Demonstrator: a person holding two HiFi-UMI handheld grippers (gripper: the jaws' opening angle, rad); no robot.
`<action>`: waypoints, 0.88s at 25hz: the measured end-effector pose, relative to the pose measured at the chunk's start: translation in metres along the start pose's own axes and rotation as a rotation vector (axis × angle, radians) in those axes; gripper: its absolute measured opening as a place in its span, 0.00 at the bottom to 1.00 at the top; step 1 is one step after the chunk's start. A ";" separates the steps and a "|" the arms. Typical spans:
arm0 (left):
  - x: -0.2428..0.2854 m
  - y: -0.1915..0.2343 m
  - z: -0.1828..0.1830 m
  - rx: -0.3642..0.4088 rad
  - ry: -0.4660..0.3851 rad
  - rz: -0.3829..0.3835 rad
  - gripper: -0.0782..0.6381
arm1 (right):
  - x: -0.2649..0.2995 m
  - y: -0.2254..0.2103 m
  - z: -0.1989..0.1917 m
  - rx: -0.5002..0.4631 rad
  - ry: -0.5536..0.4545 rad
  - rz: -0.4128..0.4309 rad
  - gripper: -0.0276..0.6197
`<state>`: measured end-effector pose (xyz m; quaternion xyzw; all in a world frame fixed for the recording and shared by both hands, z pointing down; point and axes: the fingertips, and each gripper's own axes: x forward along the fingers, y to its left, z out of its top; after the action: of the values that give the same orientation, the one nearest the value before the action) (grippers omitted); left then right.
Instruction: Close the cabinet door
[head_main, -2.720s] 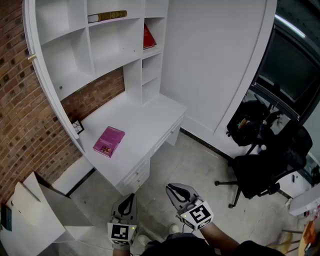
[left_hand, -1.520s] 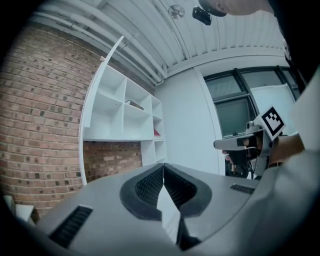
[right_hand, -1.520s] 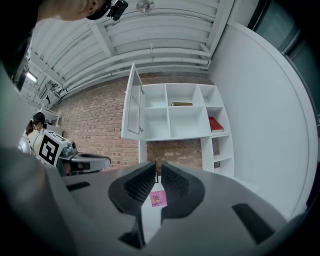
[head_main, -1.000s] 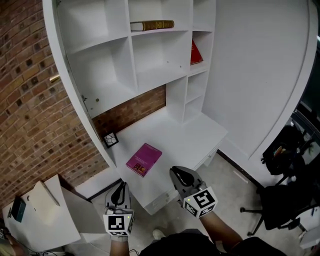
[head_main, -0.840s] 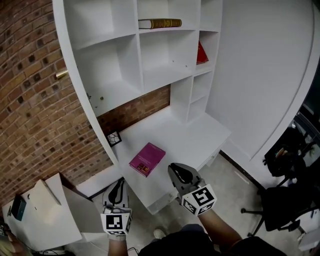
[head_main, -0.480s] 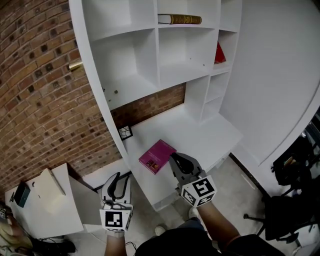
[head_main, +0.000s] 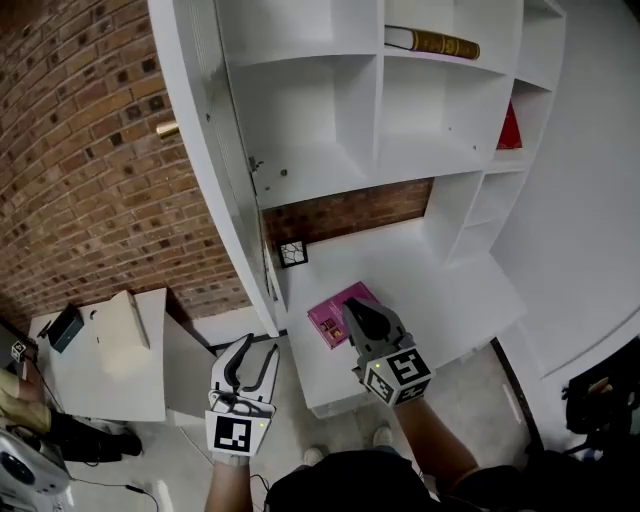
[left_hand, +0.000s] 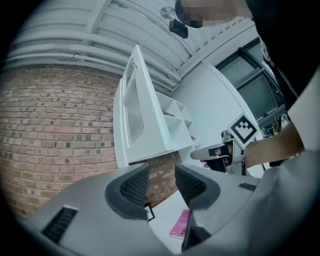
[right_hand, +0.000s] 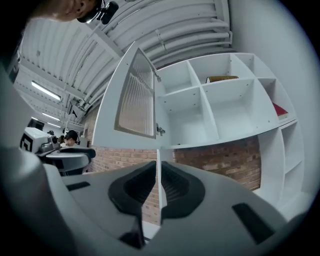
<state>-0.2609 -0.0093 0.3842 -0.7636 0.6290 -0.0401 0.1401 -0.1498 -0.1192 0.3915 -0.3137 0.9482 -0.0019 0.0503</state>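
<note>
Plainly, the white cabinet door with a ribbed panel (head_main: 213, 150) hangs wide open at 11 o'clock, swung off the white shelving unit (head_main: 378, 110). The left gripper (head_main: 258, 352), its jaws just spread and empty, is probably readying to push the door. The right gripper (head_main: 355, 312) is closed and idle.

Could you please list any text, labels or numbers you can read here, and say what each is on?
No text here is legible.
Magenta book: cover print too small to read.
Brown book: gilt spine marks blurred.
Red book: no print visible.
Square markers: coded patterns, no letters.
</note>
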 end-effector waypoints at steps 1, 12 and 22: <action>0.002 0.002 0.003 0.004 -0.003 0.018 0.32 | 0.003 -0.001 0.000 0.006 0.002 0.023 0.11; 0.031 -0.004 0.025 0.082 0.033 0.150 0.34 | 0.023 -0.028 -0.003 0.042 0.020 0.187 0.11; 0.042 -0.008 0.031 0.121 0.034 0.259 0.34 | 0.019 -0.055 -0.005 0.038 0.013 0.247 0.11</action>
<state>-0.2372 -0.0438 0.3518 -0.6656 0.7209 -0.0727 0.1789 -0.1328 -0.1743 0.3970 -0.1937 0.9797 -0.0158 0.0499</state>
